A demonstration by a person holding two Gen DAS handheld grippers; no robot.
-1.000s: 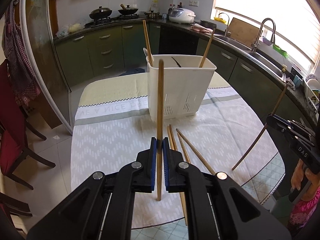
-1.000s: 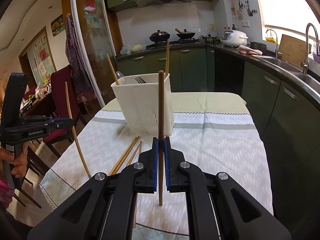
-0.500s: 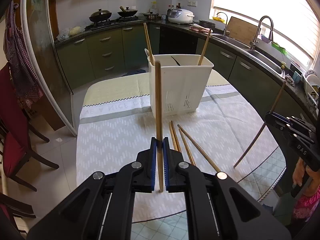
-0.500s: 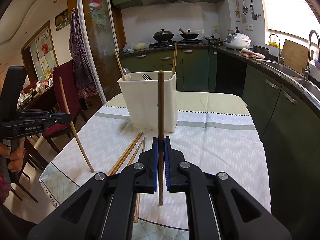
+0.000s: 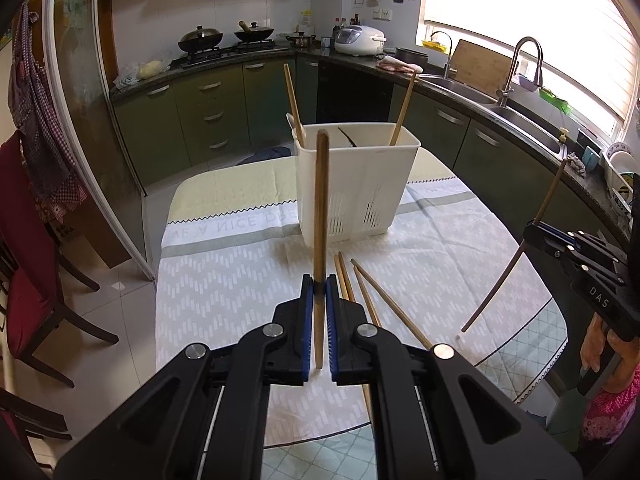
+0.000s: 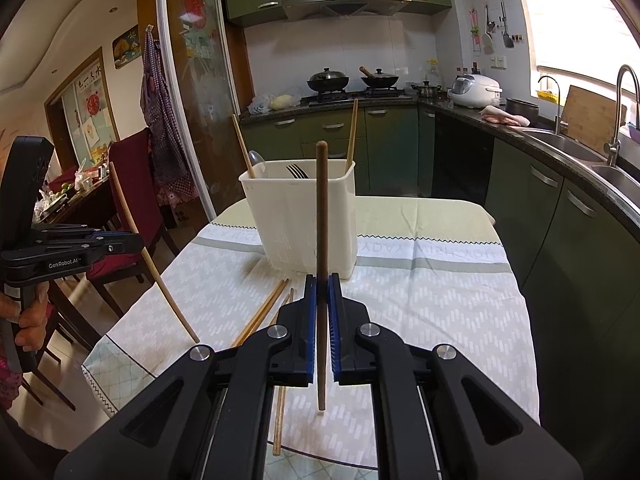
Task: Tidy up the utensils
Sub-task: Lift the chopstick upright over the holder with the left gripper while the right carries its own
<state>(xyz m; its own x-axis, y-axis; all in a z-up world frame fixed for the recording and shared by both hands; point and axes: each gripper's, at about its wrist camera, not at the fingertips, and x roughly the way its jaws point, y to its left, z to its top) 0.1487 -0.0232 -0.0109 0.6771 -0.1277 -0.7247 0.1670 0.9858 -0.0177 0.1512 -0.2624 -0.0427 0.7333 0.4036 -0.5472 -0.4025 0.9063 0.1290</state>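
Chopsticks are what I am sorting: one is clamped upright in each claw, and I judge the step in hand to be the carry toward the white caddy (image 5: 356,184), with the drop not yet made.

My left gripper (image 5: 320,284) is clenched on a pale chopstick (image 5: 321,200), which stands nearly vertical between the blue pads with its lower end poking out below them. My right gripper (image 6: 322,280) is clenched the same way on a darker chopstick (image 6: 322,208). Both sticks hang above the tablecloth (image 5: 224,272), short of the caddy, whose rim sits beyond their tips in both views.

The caddy stands on the far half of the table and already holds two chopsticks leaning in opposite corners, plus a spoon (image 6: 256,160) and a fork (image 6: 297,170). Several loose chopsticks (image 5: 360,284) lie on the cloth between me and the caddy, so there is more to gather after this pair.

Next, I think, each held stick must go forward and up until its lower end clears the rim, then come down inside a compartment before I let go. I cannot tell from here how the caddy is divided inside. I would take one hand at a time, so the two sticks do not knock together or tip the light caddy.
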